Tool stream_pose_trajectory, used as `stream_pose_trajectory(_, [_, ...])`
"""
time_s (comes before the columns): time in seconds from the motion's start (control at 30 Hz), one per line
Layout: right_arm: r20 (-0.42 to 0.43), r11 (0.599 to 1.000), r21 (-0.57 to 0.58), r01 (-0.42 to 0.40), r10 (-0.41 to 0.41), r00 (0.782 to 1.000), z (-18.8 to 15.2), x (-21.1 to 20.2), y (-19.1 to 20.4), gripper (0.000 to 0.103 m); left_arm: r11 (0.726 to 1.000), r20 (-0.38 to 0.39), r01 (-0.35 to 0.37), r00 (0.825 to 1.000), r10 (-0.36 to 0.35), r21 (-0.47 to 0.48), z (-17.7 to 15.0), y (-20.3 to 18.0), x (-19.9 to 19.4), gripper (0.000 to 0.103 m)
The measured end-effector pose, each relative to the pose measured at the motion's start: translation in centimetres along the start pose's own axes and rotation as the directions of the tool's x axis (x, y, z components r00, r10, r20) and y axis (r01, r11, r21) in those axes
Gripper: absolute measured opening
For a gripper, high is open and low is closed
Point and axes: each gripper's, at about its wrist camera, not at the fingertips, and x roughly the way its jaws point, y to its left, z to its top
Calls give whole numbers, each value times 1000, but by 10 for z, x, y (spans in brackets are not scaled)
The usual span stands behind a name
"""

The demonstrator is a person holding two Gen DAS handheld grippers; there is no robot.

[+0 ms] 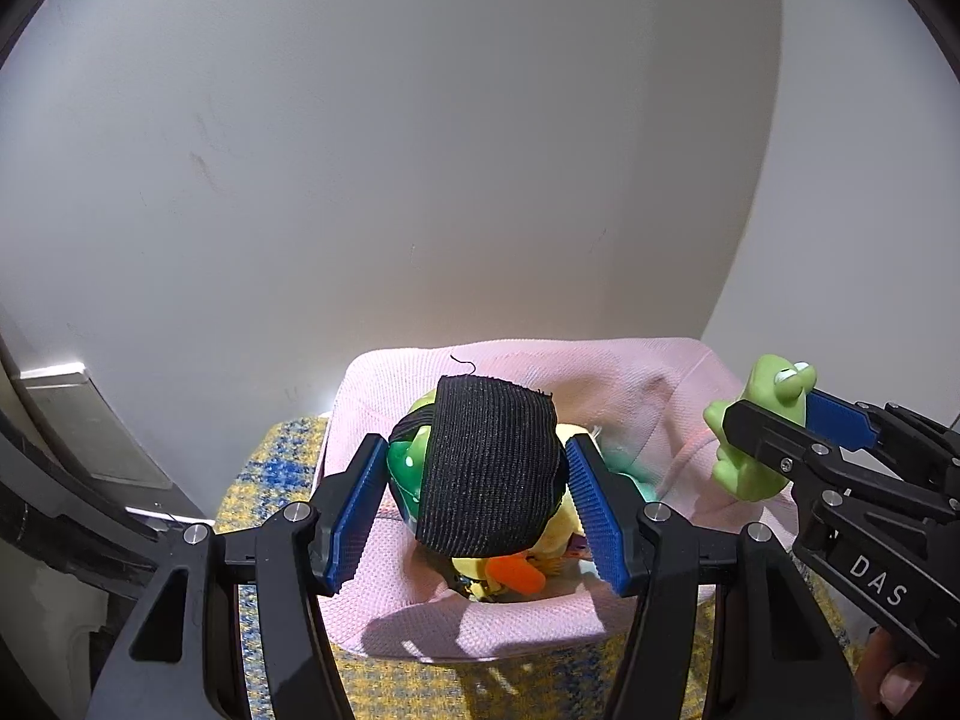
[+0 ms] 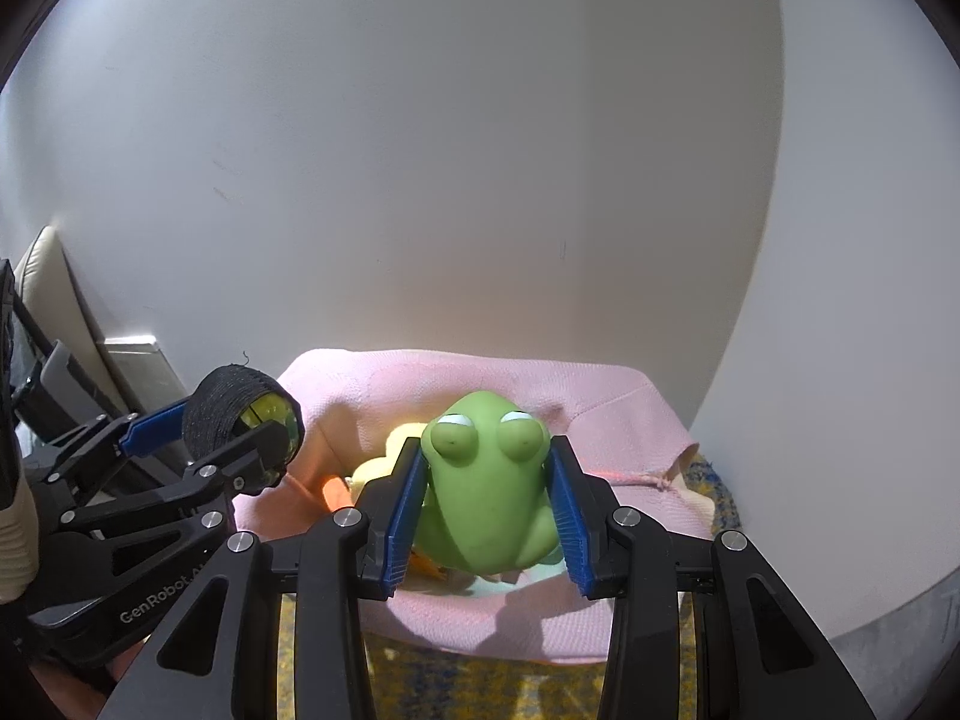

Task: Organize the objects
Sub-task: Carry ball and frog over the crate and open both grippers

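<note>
My left gripper (image 1: 480,504) is shut on a round green-and-yellow toy wrapped in a black ribbed band (image 1: 486,468), held just above a pink fabric basket (image 1: 420,630). The right wrist view shows the same gripper (image 2: 228,438) and banded toy (image 2: 222,408) at the left, beside the basket's left rim. A green rubber frog (image 2: 486,480) sits between the blue pads of my right gripper (image 2: 486,498), which is shut on it over the pink basket (image 2: 600,402). From the left wrist view, the right gripper (image 1: 774,426) and frog (image 1: 750,474) hang over the basket's right edge.
Inside the basket lie a yellow plush toy (image 1: 558,534) with an orange part (image 1: 516,576) and other small toys. The basket rests on a yellow-and-blue woven cloth (image 1: 270,468). A pale wall rises close behind. A grey flat object (image 1: 90,432) leans at the left.
</note>
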Motion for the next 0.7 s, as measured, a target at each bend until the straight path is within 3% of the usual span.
stream_pose_trajectory(0.17, [-14,1000,5,-11,11,1000,-5,8,0,41,1000,-29,-12,1000,12,-11,-4,3,8,61])
stream_pose_trajectory(0.23, [-16,1000,9,-15,15,1000,-6,9,-1,43,1000,-24,-18,1000,18,-13,-4,4,7,70])
stream_pose_trajectory(0.27, [-15,1000,10,-15,15,1000,-7,10,-2,46,1000,-17,-24,1000,24,-13,-5,5,5,75])
stream_pose_trajectory(0.33, [-6,1000,13,1,-1,1000,-8,8,-3,68,999,-4,-40,999,40,-14,-5,4,2,88])
stream_pose_trajectory(0.43, [12,999,20,31,-31,999,-7,5,-6,82,998,-5,-62,998,62,-26,-5,8,-4,92])
stream_pose_trajectory(0.7, [17,998,24,57,-57,998,-9,-7,-9,87,996,-3,-77,997,77,-47,-7,17,-17,103])
